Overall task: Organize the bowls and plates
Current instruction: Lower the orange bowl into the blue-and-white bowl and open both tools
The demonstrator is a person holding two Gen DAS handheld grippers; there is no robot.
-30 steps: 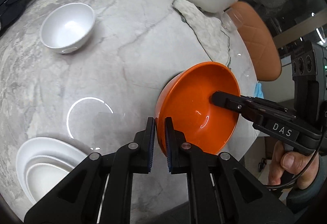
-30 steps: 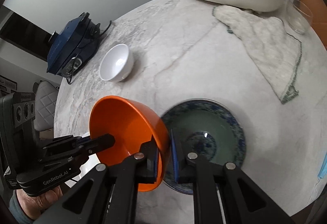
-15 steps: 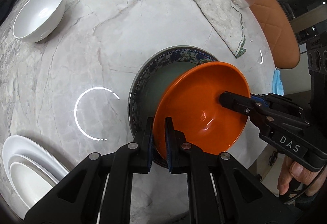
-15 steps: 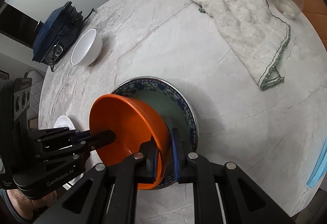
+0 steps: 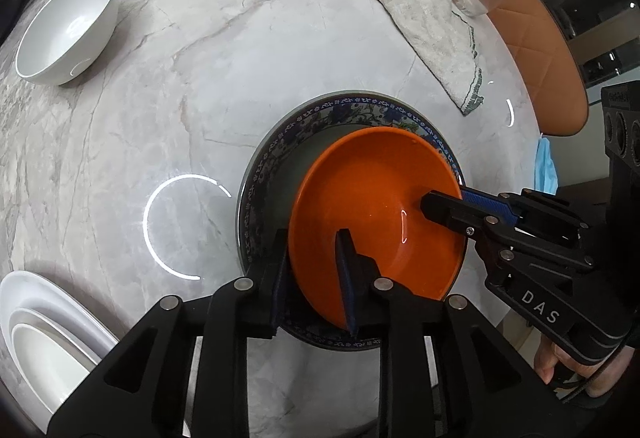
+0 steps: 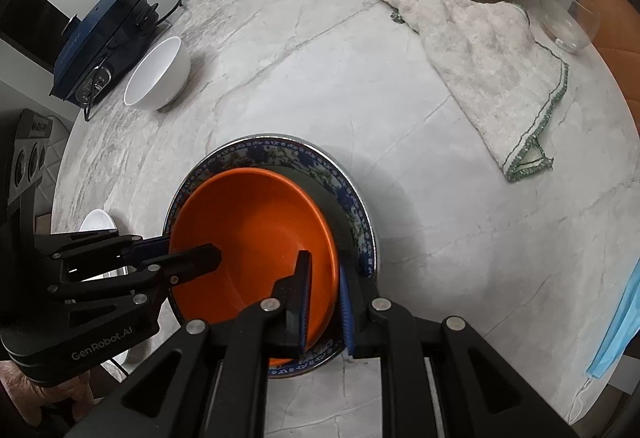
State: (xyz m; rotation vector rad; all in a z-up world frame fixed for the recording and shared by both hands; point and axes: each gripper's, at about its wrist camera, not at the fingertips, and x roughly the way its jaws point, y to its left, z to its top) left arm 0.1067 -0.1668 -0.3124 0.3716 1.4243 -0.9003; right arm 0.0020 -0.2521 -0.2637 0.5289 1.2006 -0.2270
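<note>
A: Orange bowl is pictured set inside the patterned dish, off-centre toward the dish's near rim. Half a second earlier it was held tilted above that dish; a second earlier the dish was hidden from the left camera altogether.

B: And the grip?

A: It has been loosened on both sides. The left gripper is seen with jaws spread, one finger inside the bowl and one outside its wall, a gap showing at the inner one. The right gripper is likewise parted astride the opposite rim. In the earlier frames both pairs were pinched tight on the rim.

B: What is meant by that for the task?

A: The nesting of this bowl is judged done, with only withdrawal of the fingers left. A white bowl, well away from the dish on the far left, and white plates stacked at the near left edge are judged still to be gathered.

B: Surfaces?

A: The orange bowl is shown smooth and glossy, round, deep-walled. The dish is broad and shallow, a blue floral band around a grey-green well. The table is veined grey marble. A nubbly cloth, green-stitched, lies beyond the dish to the right.
</note>
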